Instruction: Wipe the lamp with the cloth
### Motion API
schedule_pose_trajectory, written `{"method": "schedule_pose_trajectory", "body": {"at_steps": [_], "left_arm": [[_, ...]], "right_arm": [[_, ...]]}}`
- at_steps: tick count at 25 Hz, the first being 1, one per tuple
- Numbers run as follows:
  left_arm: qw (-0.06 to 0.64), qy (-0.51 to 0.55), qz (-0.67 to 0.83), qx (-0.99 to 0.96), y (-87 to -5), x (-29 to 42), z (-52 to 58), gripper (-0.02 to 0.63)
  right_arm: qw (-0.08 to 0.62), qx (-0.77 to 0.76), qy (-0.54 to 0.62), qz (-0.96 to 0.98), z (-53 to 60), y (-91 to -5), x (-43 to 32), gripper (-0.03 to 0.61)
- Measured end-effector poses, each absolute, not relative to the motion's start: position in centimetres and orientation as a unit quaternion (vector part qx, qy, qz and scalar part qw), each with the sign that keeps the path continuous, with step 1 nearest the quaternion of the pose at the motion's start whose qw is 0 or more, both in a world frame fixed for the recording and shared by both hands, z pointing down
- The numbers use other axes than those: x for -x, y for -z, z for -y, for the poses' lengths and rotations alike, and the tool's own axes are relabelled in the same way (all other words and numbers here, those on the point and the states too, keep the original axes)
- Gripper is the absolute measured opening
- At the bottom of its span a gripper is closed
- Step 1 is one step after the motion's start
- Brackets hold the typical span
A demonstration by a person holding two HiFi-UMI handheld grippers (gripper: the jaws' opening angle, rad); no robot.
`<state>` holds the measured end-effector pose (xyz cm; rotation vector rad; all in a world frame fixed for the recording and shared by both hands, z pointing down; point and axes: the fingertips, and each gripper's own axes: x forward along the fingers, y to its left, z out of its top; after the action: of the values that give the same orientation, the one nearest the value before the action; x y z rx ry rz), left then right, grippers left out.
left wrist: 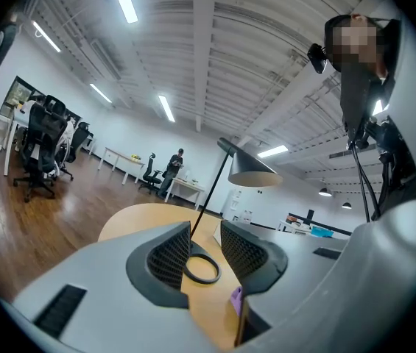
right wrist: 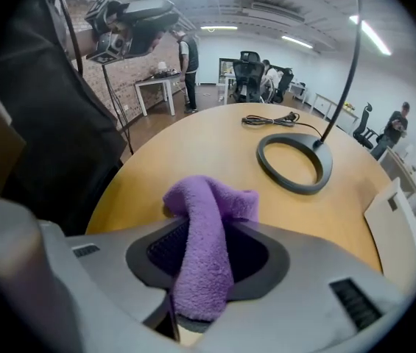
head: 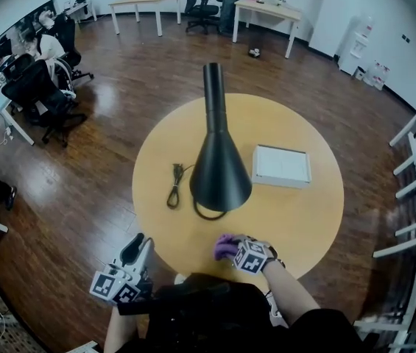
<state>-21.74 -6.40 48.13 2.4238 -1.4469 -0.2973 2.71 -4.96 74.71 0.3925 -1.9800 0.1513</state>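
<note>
A black lamp [head: 219,171] with a cone shade stands mid-table on its ring base [right wrist: 294,164]; the left gripper view shows the same ring [left wrist: 202,269] under the shade [left wrist: 252,173]. At the near table edge lies a purple cloth [head: 227,246]. My right gripper [head: 231,250] tilts down over it. The cloth [right wrist: 208,248] runs up between the right gripper's [right wrist: 211,234] jaws, with dark gaps at both pads. My left gripper [head: 135,245] hovers level off the table's near-left edge. The left gripper [left wrist: 206,252] stands open with nothing between its jaws.
A black cable [head: 175,184] lies left of the lamp and a flat white box [head: 281,165] to its right on the round wooden table [head: 303,226]. Office chairs [head: 42,94] and desks stand at the left and back. White racks [head: 414,168] line the right.
</note>
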Motion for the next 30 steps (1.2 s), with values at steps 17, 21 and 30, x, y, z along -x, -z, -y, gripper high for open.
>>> {"method": "schedule_pose_trajectory", "body": {"at_steps": [17,21,30], "left_arm": [[0.152,0.124,0.429,-0.882,-46.1,16.6,10.2,0.127],[0.125,0.132,0.419,-0.89,-44.3,15.3,10.9,0.127],[0.084,0.152,0.41,-0.896,-41.4,14.7,11.6,0.127]], "right_arm": [[0.179,-0.389,-0.097,0.898,14.5,-51.5,-12.1,0.101],[0.114,-0.376,-0.003,0.92,16.6,-41.3,-10.8,0.101],[0.14,-0.308,0.175,0.925,24.7,-27.8,-1.2,0.101]]}}
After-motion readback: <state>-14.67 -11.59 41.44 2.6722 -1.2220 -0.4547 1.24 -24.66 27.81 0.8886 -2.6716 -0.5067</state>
